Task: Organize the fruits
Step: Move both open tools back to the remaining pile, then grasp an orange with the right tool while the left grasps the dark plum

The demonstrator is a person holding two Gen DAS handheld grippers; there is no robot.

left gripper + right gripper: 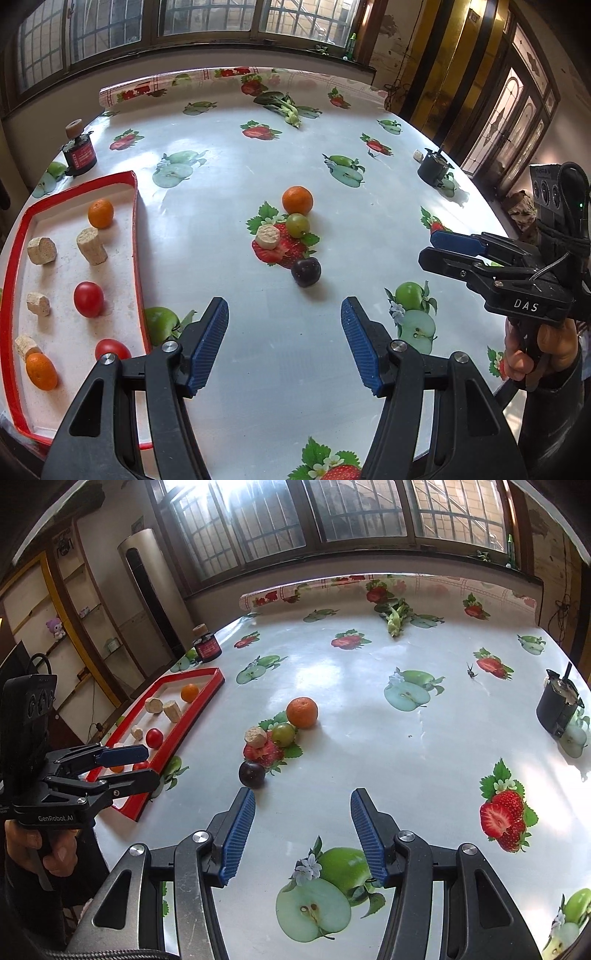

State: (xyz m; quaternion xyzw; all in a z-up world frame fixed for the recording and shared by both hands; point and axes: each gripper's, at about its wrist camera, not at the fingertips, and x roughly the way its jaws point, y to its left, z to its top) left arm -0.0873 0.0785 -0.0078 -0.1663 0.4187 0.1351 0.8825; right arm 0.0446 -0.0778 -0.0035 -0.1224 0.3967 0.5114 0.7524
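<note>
Red-rimmed, the tray [135, 221] is sitting at the left of the left wrist view, already carrying oranges, tomatoes and pale cork-like chunks. I am viewing four loose items clustered at centre frame on the counter [229, 155]: an orange [297, 200], a green grape [297, 225] touching it, a pale chunk [268, 236] just beside the grape, and a dark plum [306, 272] nearest to me. I am holding the left hand-held gripper [284, 343] with its jaws apart and nothing between them, short of the plum. The right hand-held gripper [303, 834] is likewise parted and empty. I am judging the plum as light, smooth, round and liable to roll or bruise; I would be closing gently across its widest middle.
</note>
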